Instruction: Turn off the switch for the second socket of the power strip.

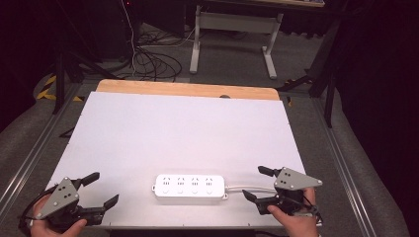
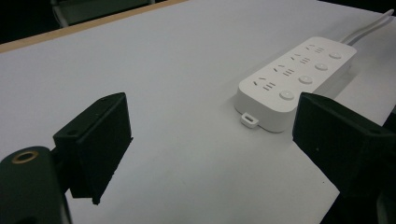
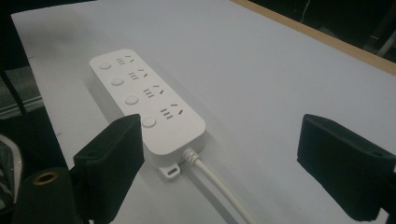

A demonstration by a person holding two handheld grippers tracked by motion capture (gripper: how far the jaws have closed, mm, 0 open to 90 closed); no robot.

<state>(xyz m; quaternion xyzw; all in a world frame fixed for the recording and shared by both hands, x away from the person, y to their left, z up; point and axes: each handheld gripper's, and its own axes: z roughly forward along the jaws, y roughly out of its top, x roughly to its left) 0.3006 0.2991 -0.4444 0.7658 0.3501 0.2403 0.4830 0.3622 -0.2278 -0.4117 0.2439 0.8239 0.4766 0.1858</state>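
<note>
Two grippers are in your hands, one at each near corner of the table (image 1: 123,128). From the high view, the left gripper (image 1: 101,190) has its fingers spread wide, w/ nothing between them. The right gripper (image 1: 259,183) has its fingers spread too, also bare. The white power strip (image 1: 189,188) lies flat near the front edge, between them, touching neither.

Left gripper view: the power strip (image 2: 294,79) sits ahead, off toward the right finger (image 2: 341,149), well apart from it.

Right gripper view: the power strip (image 3: 144,100) is close, and its cord (image 3: 219,186) runs out btw the fingers toward you.

What could go wrong: if you come in w/ the right gripper fast, a finger may catch the cord and drag the strip sideways. A push from one side only could slide it off the near edge.
</note>
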